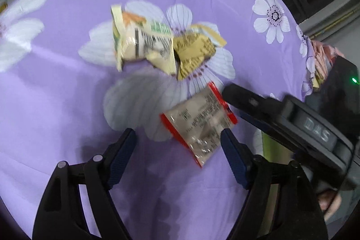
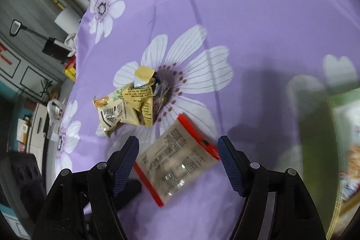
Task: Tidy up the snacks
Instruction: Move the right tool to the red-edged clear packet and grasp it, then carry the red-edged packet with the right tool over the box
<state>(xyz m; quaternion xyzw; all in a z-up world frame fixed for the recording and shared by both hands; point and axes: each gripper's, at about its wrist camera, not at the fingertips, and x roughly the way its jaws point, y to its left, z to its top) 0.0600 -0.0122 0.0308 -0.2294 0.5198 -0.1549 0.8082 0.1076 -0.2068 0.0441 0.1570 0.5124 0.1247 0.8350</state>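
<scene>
In your left wrist view, your left claw (image 1: 177, 138) is open and holds nothing. The red-edged packet (image 1: 199, 124) lies flat on the purple cloth (image 1: 67, 87), touching its right finger, long way slanted. In your right wrist view, your right claw (image 2: 177, 147) is open and empty too, and the red-edged packet (image 2: 177, 161) sits right between its fingers, so this hand looks nearer.

Cover: a lilac cloth (image 2: 258, 15) printed with large white daisies, creased, spread over the desk.
Wall: grey panelled wall (image 2: 24, 15) with dark rectangular outlines beyond the desk's left edge.
Furniture: a white cabinet (image 2: 37, 127) low down there.
Light: even, soft shadows on the cloth.
</scene>
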